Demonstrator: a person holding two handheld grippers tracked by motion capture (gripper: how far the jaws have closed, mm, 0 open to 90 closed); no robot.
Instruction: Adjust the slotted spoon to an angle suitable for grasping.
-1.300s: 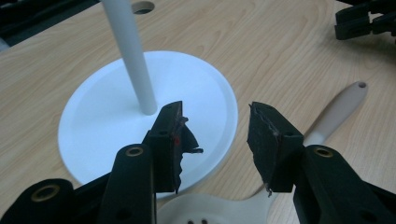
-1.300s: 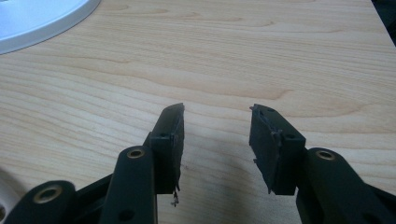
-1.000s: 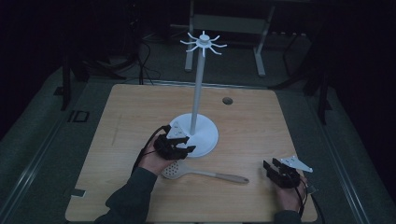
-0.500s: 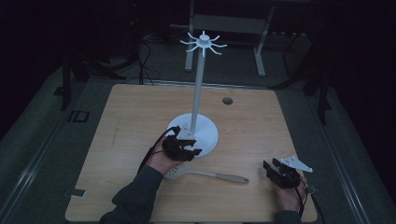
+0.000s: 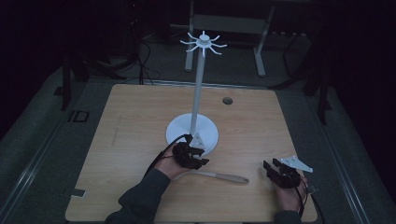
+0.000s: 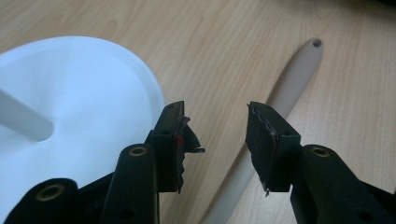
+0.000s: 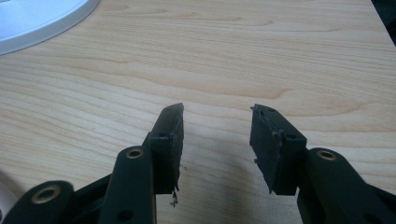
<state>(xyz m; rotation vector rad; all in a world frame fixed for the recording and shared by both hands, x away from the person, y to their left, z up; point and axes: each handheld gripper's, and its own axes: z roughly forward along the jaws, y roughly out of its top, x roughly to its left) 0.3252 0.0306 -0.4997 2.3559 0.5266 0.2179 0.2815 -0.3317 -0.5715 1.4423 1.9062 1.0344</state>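
The left tool (image 5: 195, 157) is seen from above at the near edge of the white stand (image 5: 193, 133), low over the head end of a pale spoon (image 5: 219, 176) that lies flat on the wooden tabletop (image 5: 130, 135). In the left gripper view the left tool (image 6: 215, 135) is parted fairly wide, its jaws having just been closing a little, with the spoon's handle (image 6: 285, 93) passing under the gap and beneath the right-hand jaw; the pads are not pressed on it, so nothing is grasped. Whether a jaw tip touches the spoon cannot be told. The handle runs away from the tool toward its holed end, and the stand's round base (image 6: 70, 107) is seen just beside the left-hand jaw. The spoon's head is hidden under the left tool in the high view, while the handle extends to the right, well apart from the right tool (image 5: 274, 169). The right tool is held near the tabletop's front right corner in the person's right hand (image 5: 289, 196). In the right gripper view the right tool (image 7: 215, 140) is likewise released, its jaws parted over bare wood with nothing between them, and the stand's base (image 7: 42, 21) appears far off at the upper left.
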